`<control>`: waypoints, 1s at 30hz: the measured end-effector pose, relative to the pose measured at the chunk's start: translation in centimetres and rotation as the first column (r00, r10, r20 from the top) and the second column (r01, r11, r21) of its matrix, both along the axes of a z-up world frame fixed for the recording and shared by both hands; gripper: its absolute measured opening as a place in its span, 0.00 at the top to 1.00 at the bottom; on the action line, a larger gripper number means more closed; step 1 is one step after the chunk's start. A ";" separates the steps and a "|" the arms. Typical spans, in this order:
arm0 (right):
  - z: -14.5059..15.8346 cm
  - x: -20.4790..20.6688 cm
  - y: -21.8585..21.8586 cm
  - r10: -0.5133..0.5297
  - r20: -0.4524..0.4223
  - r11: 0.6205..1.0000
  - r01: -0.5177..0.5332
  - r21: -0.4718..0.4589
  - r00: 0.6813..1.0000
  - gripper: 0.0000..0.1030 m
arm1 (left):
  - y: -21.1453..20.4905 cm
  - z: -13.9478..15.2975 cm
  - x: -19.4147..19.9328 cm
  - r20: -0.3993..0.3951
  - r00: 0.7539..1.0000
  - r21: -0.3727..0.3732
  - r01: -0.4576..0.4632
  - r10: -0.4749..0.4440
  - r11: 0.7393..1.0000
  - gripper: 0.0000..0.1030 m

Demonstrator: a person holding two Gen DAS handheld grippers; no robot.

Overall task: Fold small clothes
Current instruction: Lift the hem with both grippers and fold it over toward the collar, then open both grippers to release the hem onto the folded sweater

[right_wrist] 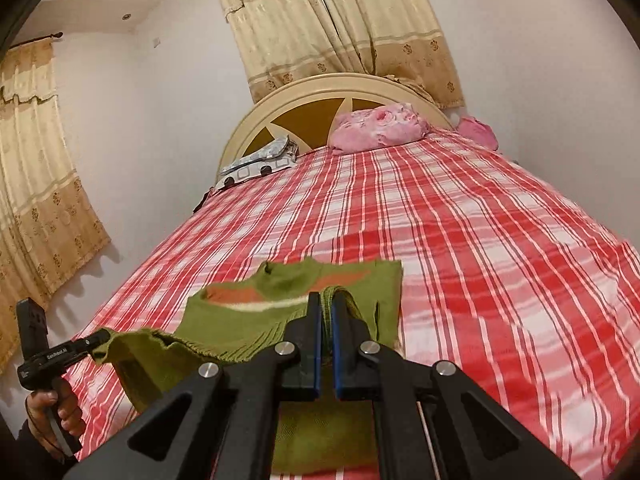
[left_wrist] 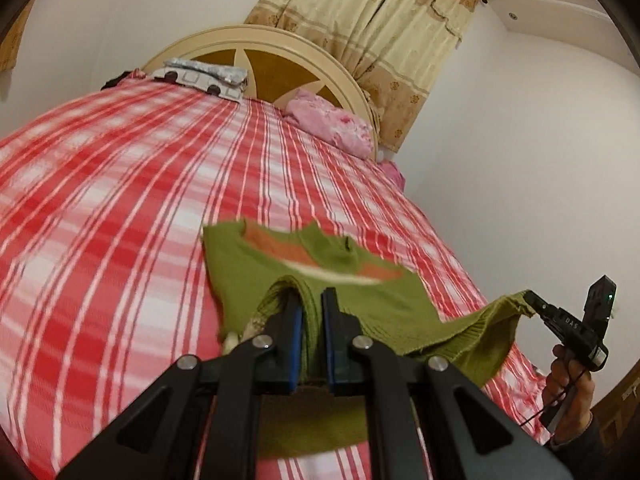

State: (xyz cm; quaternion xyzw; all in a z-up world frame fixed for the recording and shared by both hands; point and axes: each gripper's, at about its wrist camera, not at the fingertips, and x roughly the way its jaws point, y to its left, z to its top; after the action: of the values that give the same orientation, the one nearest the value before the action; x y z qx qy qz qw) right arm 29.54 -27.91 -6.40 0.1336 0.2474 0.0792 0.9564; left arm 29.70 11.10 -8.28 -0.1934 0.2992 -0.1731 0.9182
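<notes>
- We have a small green knit sweater point(left_wrist: 248, 280) with an orange and white band across the chest, held up over the bed between our two grippers.
- Its far part, with the neck opening, trails down toward the red and white plaid bedsheet point(left_wrist: 120, 200); the near hem is stretched between the two tools and sags in the middle.
- Our left gripper point(left_wrist: 312, 300) has its blue-padded fingers point(left_wrist: 297, 320) nearly together, pinching a ribbed fold of the hem that runs back between them.
- Our right gripper point(right_wrist: 325, 300) is clamped tight on the opposite end of the hem, with green rib bunched between its pads and looping over the tips.
- From the left wrist view, the right tool's tip grips the sweater's corner at the far right, with a hand point(left_wrist: 568, 384) on its handle.
- From the right wrist view, the left tool grips the other corner at the far left.
- Near the headboard point(right_wrist: 320, 92) lie a pink floral pillow point(right_wrist: 380, 126) and a grey and white folded bundle point(right_wrist: 260, 160).
- Beige curtains point(right_wrist: 320, 20) hang behind the bed.
</notes>
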 end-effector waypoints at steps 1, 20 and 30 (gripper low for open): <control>0.0 1.1 0.0 0.001 -0.007 1.000 -0.001 0.000 1.000 0.97 | 0.0 0.1 0.8 -0.002 1.000 0.000 -0.002 0.002 1.000 0.91; -6.6 18.4 -1.4 -0.047 -0.214 0.999 0.051 0.012 0.976 0.97 | -2.5 -4.9 16.0 -0.094 0.995 0.147 -0.015 0.029 0.989 0.91; -11.5 23.9 -1.9 -0.084 -0.336 0.996 0.067 -0.060 0.938 0.81 | -2.9 -6.7 16.2 -0.103 0.988 0.240 -0.085 0.112 0.967 0.38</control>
State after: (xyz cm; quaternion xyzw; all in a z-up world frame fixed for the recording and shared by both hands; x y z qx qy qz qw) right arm 53.40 -29.81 -17.85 0.1317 0.4045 0.0123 0.9049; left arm 45.92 8.25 -14.99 -0.1076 0.3602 -0.0789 0.9233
